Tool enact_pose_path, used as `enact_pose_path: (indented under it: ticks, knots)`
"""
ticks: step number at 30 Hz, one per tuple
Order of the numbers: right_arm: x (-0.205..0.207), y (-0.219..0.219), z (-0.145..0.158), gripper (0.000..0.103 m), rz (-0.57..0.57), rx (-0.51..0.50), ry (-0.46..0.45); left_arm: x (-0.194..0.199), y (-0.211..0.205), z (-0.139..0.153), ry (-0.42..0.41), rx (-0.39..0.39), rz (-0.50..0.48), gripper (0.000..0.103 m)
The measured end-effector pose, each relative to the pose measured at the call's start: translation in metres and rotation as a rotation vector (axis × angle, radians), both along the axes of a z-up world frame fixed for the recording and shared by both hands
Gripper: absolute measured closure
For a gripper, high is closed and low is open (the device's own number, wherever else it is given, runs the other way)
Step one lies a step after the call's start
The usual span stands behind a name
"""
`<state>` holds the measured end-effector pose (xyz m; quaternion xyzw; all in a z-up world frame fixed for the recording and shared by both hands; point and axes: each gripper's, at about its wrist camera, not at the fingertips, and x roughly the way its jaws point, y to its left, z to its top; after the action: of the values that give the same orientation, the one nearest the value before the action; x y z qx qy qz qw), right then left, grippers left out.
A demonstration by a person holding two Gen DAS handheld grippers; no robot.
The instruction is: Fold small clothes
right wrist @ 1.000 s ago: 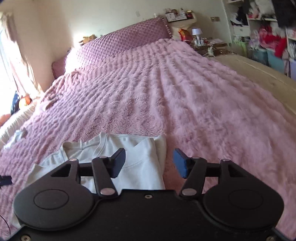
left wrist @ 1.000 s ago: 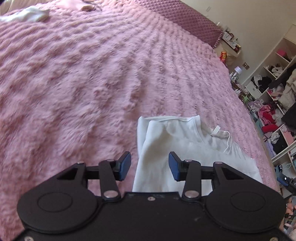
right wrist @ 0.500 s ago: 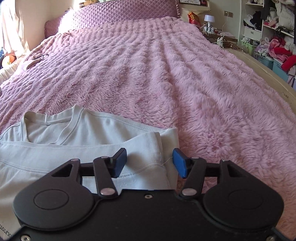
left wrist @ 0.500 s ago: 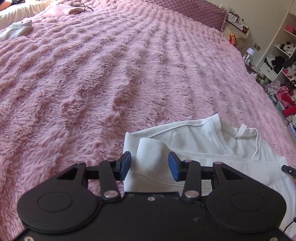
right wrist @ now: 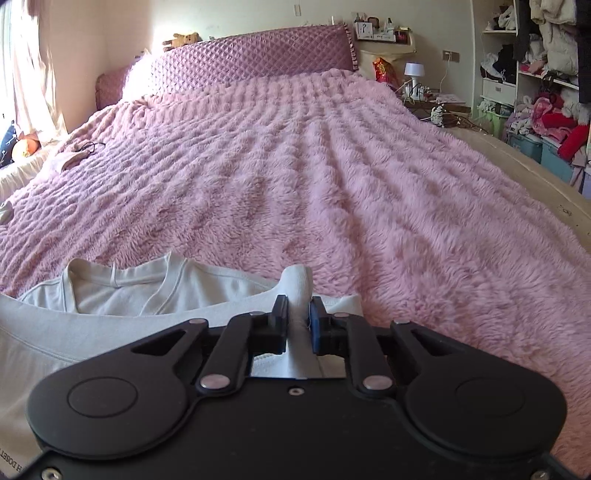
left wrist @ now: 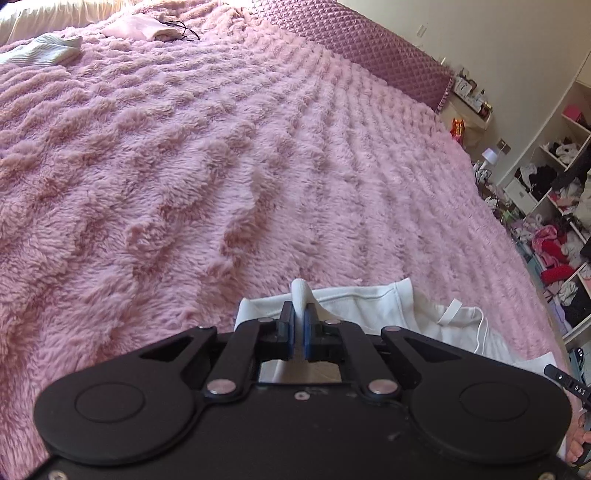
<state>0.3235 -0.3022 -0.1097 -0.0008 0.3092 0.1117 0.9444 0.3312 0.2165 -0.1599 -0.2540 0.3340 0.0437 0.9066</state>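
Note:
A small white shirt (left wrist: 373,306) (right wrist: 122,302) lies flat on the fluffy pink blanket (left wrist: 221,166) (right wrist: 295,166), its neckline toward the headboard. My left gripper (left wrist: 298,314) is shut on a pinched fold of the shirt's left shoulder; white cloth bulges up between the blue pads. My right gripper (right wrist: 298,308) has its jaws closing on the right shoulder, and a tuft of cloth is squeezed between its pads. A white label and a thin cord (left wrist: 480,325) lie by the collar.
Other small clothes (left wrist: 48,50) and a pale pink piece (left wrist: 140,29) lie at the far left of the bed. The quilted purple headboard (right wrist: 255,59) stands beyond. Shelves crowded with clothes (right wrist: 543,74) and a bedside lamp (right wrist: 413,72) are on the right.
Both grippers slid forward onto the shirt's shoulders and went from open to shut, each pinching up a fold of white cloth.

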Motion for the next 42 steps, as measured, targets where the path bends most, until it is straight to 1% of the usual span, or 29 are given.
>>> enact_pose_path:
  ticks: [1,3,8,11,12,14,16,19,21,22,23,24,25,27,28,29,32,34,36,40,42]
  knots:
    - [0.001,-0.001,0.000,0.093,-0.008,0.002,0.001,0.001,0.001,0.002,-0.010,0.004,0.000,0.101]
    - [0.005,-0.001,-0.004,0.094,-0.018,0.002,0.009,0.006,0.001,0.001,-0.002,0.017,-0.009,0.101]
    - [0.018,-0.005,-0.027,0.094,-0.049,-0.009,0.074,0.021,0.001,-0.021,0.068,0.043,-0.008,0.101]
    - [0.020,-0.010,-0.037,0.094,-0.056,0.003,0.093,0.025,0.008,-0.039,0.107,0.018,0.014,0.100]
    - [0.019,-0.011,-0.039,0.094,-0.053,0.003,0.094,0.026,0.011,-0.045,0.117,-0.007,0.017,0.100]
    - [0.019,-0.011,-0.041,0.094,-0.042,-0.004,0.094,0.025,0.015,-0.051,0.118,-0.036,0.022,0.098]
    - [0.020,-0.012,-0.043,0.094,-0.035,-0.002,0.099,0.026,0.014,-0.054,0.116,-0.012,0.009,0.098]
    - [0.022,-0.018,-0.046,0.094,-0.039,0.033,0.107,0.029,0.006,-0.052,0.127,0.070,-0.016,0.092]
    - [0.023,-0.023,-0.046,0.093,-0.038,0.067,0.118,0.030,0.005,-0.049,0.139,0.075,-0.014,0.091]
    - [0.022,-0.024,-0.043,0.089,-0.040,0.072,0.126,0.029,0.005,-0.044,0.139,0.076,-0.006,0.090]
    - [0.020,-0.024,-0.038,0.081,-0.046,0.068,0.129,0.026,0.003,-0.037,0.134,0.083,0.000,0.089]
    - [0.016,-0.022,-0.031,0.076,-0.054,0.060,0.123,0.021,0.000,-0.025,0.120,0.109,0.006,0.086]
    - [0.009,-0.018,-0.023,0.075,-0.055,0.049,0.112,0.015,-0.004,-0.016,0.097,0.127,-0.004,0.082]
    - [-0.007,-0.009,-0.007,0.075,-0.007,0.058,0.088,-0.002,-0.017,0.004,0.055,0.135,-0.053,0.075]
    - [-0.017,-0.005,0.000,0.075,0.024,0.080,0.086,-0.012,-0.025,0.012,0.044,0.125,-0.079,0.068]
    - [-0.026,0.000,0.004,0.075,0.051,0.105,0.091,-0.023,-0.036,0.019,0.032,0.110,-0.111,0.063]
    - [-0.063,0.025,0.008,0.075,0.149,0.183,0.119,-0.056,-0.072,0.027,0.003,0.062,-0.209,0.061]
    - [-0.091,0.046,0.004,0.075,0.213,0.214,0.122,-0.079,-0.101,0.020,-0.011,0.035,-0.263,0.060]
    - [-0.117,0.067,-0.005,0.075,0.237,0.219,0.116,-0.099,-0.125,0.006,-0.009,0.021,-0.276,0.060]
    - [-0.150,0.091,-0.036,0.075,0.193,0.160,0.128,-0.126,-0.150,-0.032,0.060,-0.018,-0.261,0.060]
    - [-0.160,0.094,-0.047,0.076,0.197,0.113,0.120,-0.134,-0.153,-0.046,0.056,0.002,-0.254,0.060]
